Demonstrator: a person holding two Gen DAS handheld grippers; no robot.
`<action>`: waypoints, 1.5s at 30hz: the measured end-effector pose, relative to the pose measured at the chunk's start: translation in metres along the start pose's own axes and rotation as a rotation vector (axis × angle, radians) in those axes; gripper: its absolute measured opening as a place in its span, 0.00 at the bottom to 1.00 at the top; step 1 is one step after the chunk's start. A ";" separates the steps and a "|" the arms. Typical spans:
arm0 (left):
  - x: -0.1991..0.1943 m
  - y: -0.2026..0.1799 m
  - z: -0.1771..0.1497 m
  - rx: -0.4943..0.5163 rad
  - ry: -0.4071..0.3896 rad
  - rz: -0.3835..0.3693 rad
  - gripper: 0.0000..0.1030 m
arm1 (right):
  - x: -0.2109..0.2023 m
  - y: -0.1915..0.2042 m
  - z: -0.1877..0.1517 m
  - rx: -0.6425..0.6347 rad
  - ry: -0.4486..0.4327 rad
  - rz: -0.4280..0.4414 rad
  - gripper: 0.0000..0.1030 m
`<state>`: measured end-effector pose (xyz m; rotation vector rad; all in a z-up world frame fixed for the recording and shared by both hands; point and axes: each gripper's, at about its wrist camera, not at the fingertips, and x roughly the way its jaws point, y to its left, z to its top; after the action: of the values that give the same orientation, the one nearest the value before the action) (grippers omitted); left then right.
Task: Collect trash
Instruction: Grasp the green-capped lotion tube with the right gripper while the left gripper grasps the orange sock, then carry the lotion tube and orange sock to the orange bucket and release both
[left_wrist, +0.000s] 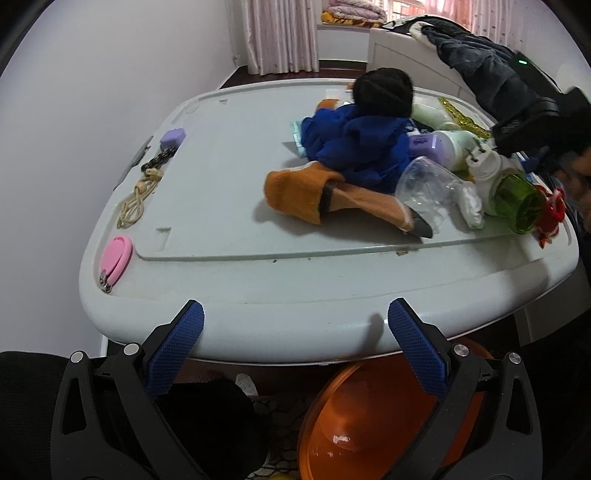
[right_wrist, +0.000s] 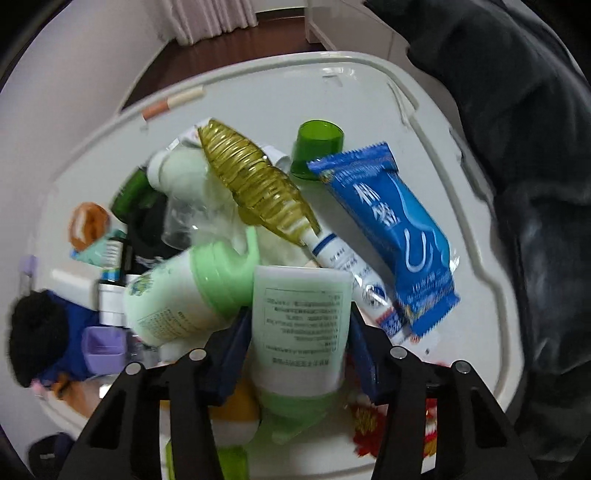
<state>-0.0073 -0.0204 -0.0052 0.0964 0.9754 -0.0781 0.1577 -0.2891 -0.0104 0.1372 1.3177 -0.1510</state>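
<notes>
My right gripper (right_wrist: 301, 317) is shut on a pale green squeeze tube (right_wrist: 301, 325), held just above the cluttered grey table (right_wrist: 461, 229). Beyond it lie a light green bottle (right_wrist: 177, 291), a yellow ribbed plastic piece (right_wrist: 255, 181), a blue wrapper (right_wrist: 399, 236), a white toothpaste tube (right_wrist: 354, 280) and a green cap (right_wrist: 317, 144). My left gripper (left_wrist: 295, 325) is open and empty at the table's near edge (left_wrist: 295, 332). An orange bin (left_wrist: 369, 417) sits below it. The right gripper's body (left_wrist: 535, 122) shows at the far right in the left wrist view.
On the table are a doll in blue clothes (left_wrist: 362, 140), an orange cloth (left_wrist: 306, 192), a clear plastic cup (left_wrist: 428, 184), a green-ended bottle (left_wrist: 513, 195), a pink clipper case (left_wrist: 116, 258), a cord (left_wrist: 138, 199) and a purple box (left_wrist: 171, 138). Dark clothing (right_wrist: 517, 147) hangs at right.
</notes>
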 end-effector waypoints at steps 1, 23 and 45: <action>0.000 -0.001 0.000 0.002 0.001 -0.002 0.95 | 0.001 0.005 0.000 -0.021 -0.020 -0.038 0.47; 0.066 -0.008 0.073 -0.344 0.149 0.061 0.95 | -0.102 -0.046 -0.096 -0.046 -0.337 0.401 0.46; -0.047 0.018 0.033 -0.041 -0.132 -0.156 0.17 | -0.138 -0.014 -0.129 -0.133 -0.409 0.450 0.45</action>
<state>-0.0046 -0.0049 0.0528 -0.0226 0.8508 -0.2051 -0.0014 -0.2743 0.0911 0.2709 0.8602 0.2797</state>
